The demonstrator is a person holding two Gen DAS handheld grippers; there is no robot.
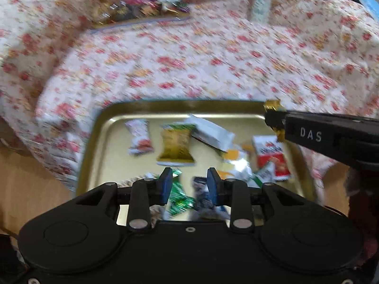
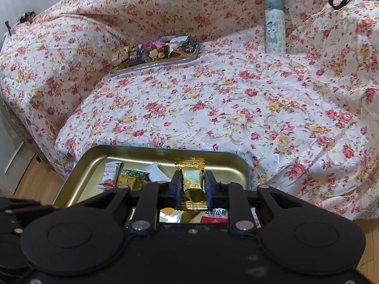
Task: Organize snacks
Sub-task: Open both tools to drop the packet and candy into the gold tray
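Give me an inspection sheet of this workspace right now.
Surface: floral cover on a sofa.
Job's things: near tray of mixed snacks; far tray also holds snacks.
Clutter: bottle upright by the backrest.
Grippers: right gripper shut on a gold packet above the near tray; left gripper partly open over the snacks, pressing on none.
Cables: black strap at far right; no cables seen.
Surroundings: wood floor.

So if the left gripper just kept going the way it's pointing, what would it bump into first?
Probably the snacks right under it: the left gripper points down into the gold tray, jaws open over a green wrapper and a dark packet. Depth is hard to judge.
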